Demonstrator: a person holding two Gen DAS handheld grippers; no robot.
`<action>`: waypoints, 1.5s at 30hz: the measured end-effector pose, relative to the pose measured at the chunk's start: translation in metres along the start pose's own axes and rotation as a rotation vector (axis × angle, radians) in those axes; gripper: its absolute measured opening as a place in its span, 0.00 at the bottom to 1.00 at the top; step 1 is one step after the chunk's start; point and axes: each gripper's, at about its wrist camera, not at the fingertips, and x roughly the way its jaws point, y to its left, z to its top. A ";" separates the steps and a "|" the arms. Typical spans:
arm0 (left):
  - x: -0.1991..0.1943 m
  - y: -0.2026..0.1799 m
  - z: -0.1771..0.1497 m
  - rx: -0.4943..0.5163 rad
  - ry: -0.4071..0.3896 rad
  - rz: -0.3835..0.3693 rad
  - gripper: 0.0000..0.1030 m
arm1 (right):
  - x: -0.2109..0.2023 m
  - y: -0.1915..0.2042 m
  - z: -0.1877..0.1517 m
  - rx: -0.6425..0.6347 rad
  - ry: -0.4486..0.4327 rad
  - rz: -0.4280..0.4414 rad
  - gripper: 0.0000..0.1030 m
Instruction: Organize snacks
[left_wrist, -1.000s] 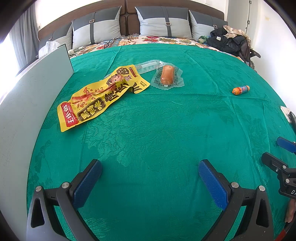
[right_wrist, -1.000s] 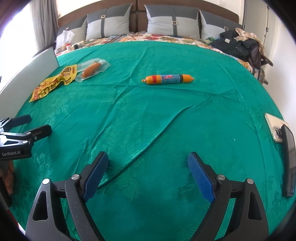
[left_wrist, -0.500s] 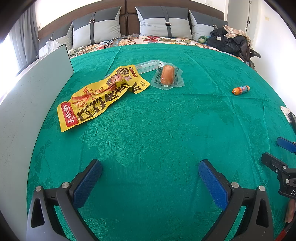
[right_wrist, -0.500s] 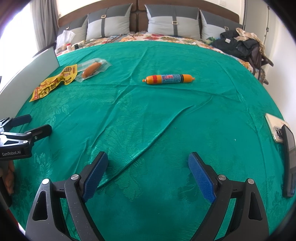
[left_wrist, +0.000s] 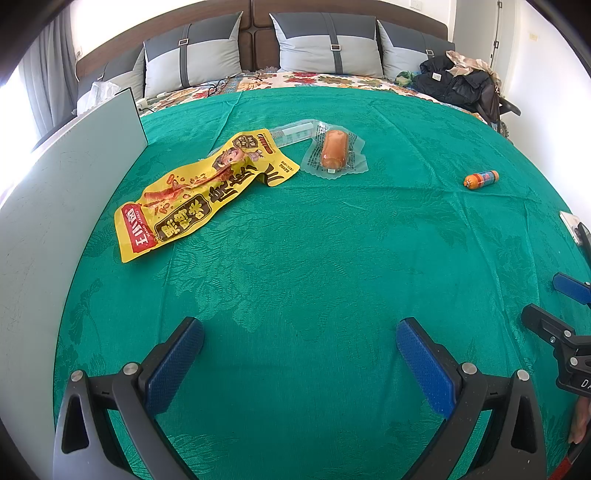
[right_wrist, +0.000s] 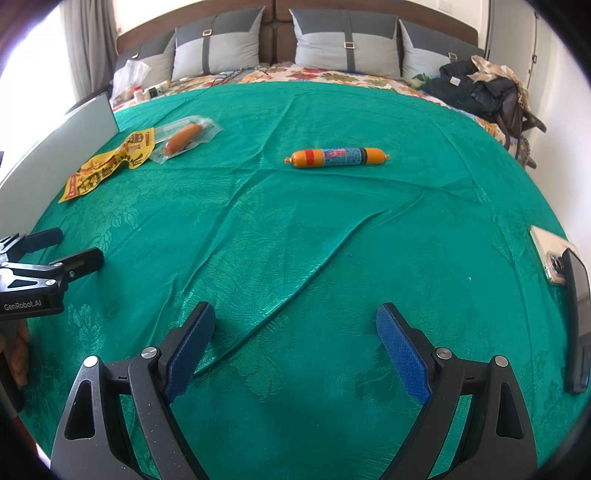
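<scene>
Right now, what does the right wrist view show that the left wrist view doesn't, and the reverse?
Only the right wrist view shows the orange sausage stick side-on at full length, the two phones whole at the cloth's right edge, and small bottles beside the plastic bag.

Only the left wrist view shows the yellow snack bag close enough to see its print.

Both show the clear-wrapped sausage, the grey board, the green cloth, and both open, empty grippers: left gripper, right gripper.
</scene>
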 end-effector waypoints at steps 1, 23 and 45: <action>0.000 0.000 0.000 0.000 0.000 0.000 1.00 | 0.000 0.000 0.000 0.000 0.000 0.000 0.89; 0.000 0.000 0.000 -0.001 0.002 0.003 1.00 | 0.000 0.000 0.000 0.000 0.000 0.001 0.89; 0.066 0.082 0.110 0.147 0.277 0.023 0.94 | -0.001 0.000 0.000 0.001 0.000 0.001 0.90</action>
